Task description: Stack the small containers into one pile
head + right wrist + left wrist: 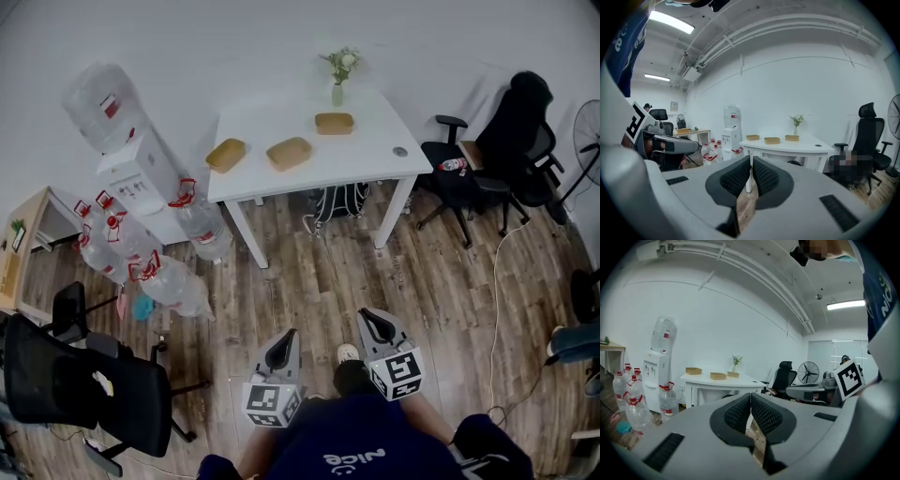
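Three shallow brown containers lie apart on the white table (375, 155): one at the left (226, 155), one in the middle (289, 153), one at the back right (335, 123). The left gripper view shows them far off as the left (693, 371), middle (718, 376) and right (733, 374) containers. In the right gripper view they sit in a row (772, 140). My left gripper (283, 347) and right gripper (374, 325) hang close to my body above the floor, well short of the table. Both are shut with nothing between the pads.
A small vase with flowers (339, 75) and a dark round disc (400, 151) are on the table. A water dispenser (141, 173) with several big bottles (173, 281) stands at the left. Office chairs stand at the right (487, 159) and front left (84, 389).
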A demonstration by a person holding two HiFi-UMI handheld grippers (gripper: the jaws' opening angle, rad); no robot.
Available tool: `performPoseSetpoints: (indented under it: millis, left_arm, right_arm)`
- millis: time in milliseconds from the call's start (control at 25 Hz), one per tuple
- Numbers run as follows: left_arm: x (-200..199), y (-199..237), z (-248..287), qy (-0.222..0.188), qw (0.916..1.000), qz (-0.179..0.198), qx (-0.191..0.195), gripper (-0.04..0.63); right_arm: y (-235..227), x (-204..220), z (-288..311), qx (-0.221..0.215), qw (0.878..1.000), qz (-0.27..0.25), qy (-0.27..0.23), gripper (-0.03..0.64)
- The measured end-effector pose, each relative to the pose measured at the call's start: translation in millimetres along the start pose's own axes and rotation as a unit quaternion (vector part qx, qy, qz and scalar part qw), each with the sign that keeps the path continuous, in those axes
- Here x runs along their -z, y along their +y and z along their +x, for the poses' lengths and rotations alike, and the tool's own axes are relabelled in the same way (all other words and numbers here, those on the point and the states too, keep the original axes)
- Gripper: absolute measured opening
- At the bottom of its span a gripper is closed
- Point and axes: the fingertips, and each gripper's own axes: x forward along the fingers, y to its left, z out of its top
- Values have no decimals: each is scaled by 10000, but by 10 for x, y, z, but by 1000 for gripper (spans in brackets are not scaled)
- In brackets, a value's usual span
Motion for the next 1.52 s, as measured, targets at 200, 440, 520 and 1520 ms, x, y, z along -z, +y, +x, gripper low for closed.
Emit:
performPoseSetpoints:
  millis: [200, 440, 520, 1520]
  left_arm:
    - [-221, 20, 580, -11, 9997, 197, -109, 20]
    - [-300, 36, 1217, 65, 9996, 130, -254, 20]
    - [-313, 10, 1425, 106, 9995, 151, -260, 20]
    - [-589, 364, 3085, 212, 9996, -3, 201, 19]
  right_arm:
    - [-475, -171, 403, -95, 9999, -21, -50, 51]
    - [-997, -310, 864, -314, 9994, -12, -127, 51]
    - [-1167, -337, 986, -380, 9992, 5, -149, 51]
    - [-2117, -616, 2224, -415, 9989, 153, -154, 52]
